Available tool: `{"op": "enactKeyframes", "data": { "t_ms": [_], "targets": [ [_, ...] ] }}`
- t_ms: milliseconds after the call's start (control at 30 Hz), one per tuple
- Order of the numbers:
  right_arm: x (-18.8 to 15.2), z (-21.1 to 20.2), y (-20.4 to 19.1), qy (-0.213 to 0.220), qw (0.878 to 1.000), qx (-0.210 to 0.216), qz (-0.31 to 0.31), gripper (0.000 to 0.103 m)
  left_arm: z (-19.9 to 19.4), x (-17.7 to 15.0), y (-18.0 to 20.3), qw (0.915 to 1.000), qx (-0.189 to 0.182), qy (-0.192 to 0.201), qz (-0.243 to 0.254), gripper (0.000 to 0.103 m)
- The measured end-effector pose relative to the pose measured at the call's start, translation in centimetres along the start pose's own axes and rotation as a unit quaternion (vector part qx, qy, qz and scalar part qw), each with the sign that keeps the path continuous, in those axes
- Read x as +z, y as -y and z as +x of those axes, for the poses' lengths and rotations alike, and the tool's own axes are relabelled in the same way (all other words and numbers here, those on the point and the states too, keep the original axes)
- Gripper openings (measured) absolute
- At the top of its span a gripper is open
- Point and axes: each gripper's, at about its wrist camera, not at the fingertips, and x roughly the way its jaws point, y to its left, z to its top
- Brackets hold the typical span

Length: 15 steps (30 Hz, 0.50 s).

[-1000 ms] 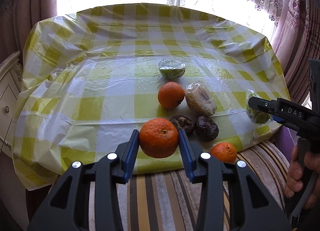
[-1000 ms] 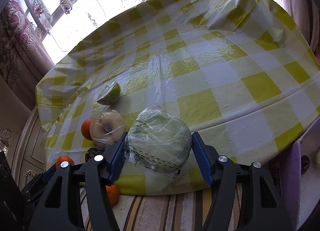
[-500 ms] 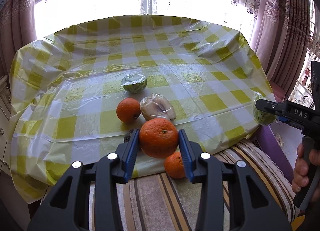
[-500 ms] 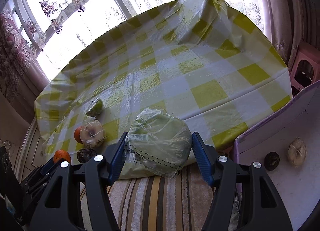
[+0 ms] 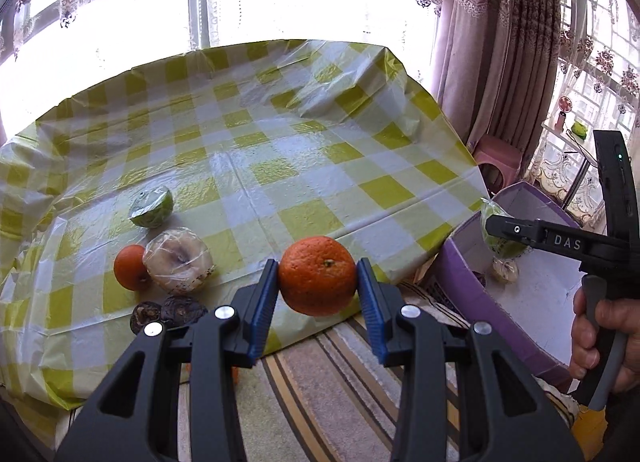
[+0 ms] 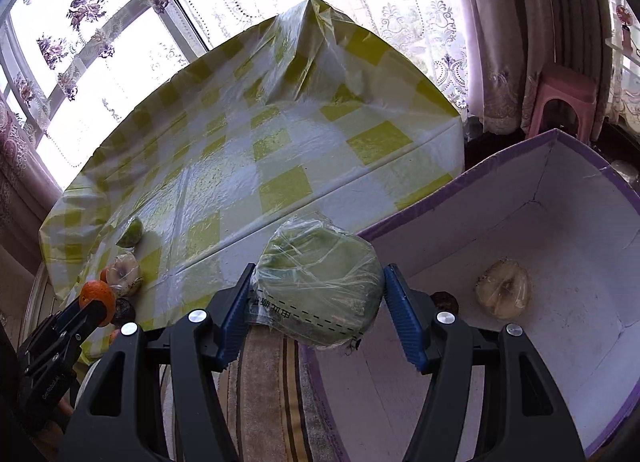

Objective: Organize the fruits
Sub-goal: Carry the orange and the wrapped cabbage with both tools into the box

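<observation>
My left gripper (image 5: 318, 292) is shut on an orange (image 5: 317, 275), held in the air off the table's front right edge. My right gripper (image 6: 318, 296) is shut on a plastic-wrapped green fruit (image 6: 318, 282), held over the near rim of a purple box (image 6: 472, 174); it also shows in the left wrist view (image 5: 502, 240). The box holds a wrapped pale fruit (image 6: 503, 288) and a dark fruit (image 6: 445, 301). On the table (image 5: 304, 182) lie a wrapped green half (image 5: 151, 207), an orange (image 5: 129, 272), a wrapped pale fruit (image 5: 178, 260) and two dark fruits (image 5: 166, 312).
A striped cushion (image 5: 320, 402) lies below both grippers, with another orange on it partly hidden by my left gripper. A pink stool (image 6: 560, 98) and curtains (image 5: 500, 42) stand right of the table, behind the box.
Both grippers have swung to the right with their fruit, away from the table. The purple box has come fully into view under the right gripper.
</observation>
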Motion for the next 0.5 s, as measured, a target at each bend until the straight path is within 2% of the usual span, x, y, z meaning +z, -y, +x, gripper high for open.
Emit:
{"op": "enactKeyframes", "data": {
  "t_ms": [267, 500],
  "targets": [
    [-1.2, 0.3, 4.6, -0.026, 0.998, -0.063, -0.002, 0.062, 2.3, 1.4, 5.4, 0.9977, -0.043, -0.005, 0.053, 0.040],
    [-2.3, 0.8, 6.9, -0.065, 0.992, -0.103, -0.039, 0.062, 4.9, 2.4, 10.6, 0.9907, -0.085, -0.016, 0.105, 0.040]
  ]
}}
